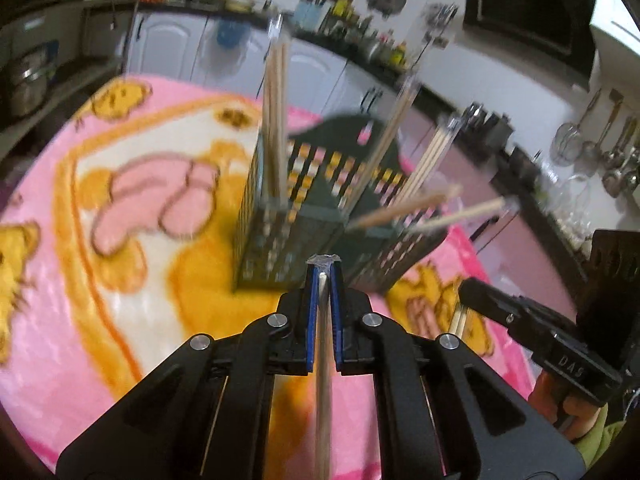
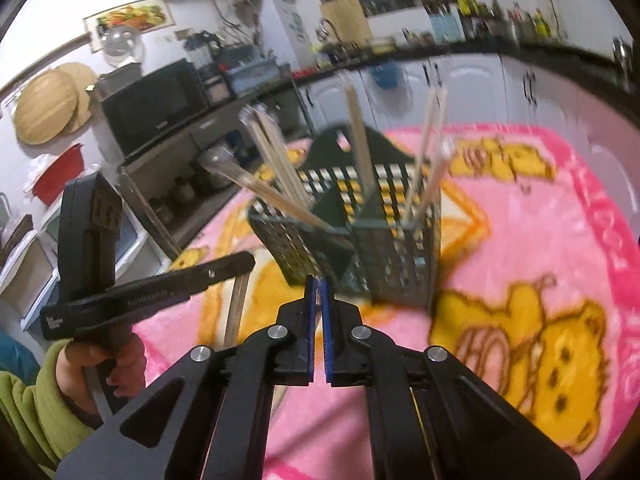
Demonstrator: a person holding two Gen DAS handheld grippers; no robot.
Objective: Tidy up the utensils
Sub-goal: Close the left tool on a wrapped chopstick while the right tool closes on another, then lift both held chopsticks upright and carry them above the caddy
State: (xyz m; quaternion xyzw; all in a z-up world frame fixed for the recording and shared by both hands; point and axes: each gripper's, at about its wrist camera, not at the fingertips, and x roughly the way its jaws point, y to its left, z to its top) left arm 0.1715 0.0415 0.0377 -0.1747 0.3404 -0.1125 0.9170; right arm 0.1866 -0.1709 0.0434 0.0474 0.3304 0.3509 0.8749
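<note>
A dark green slotted utensil caddy stands on the pink blanket, also in the right wrist view. Several wrapped wooden chopsticks stand or lean in its compartments. My left gripper is shut on a wrapped chopstick pair that runs back along its fingers, just in front of the caddy. My right gripper is shut, close to the caddy's near corner; whether it holds anything is unclear. The left gripper also shows in the right wrist view, with a chopstick hanging below it.
The pink cartoon blanket covers the table. Kitchen cabinets and a cluttered counter run behind. Ladles and strainers hang at the right. A microwave and shelves stand left of the table. The right gripper's body is at the right.
</note>
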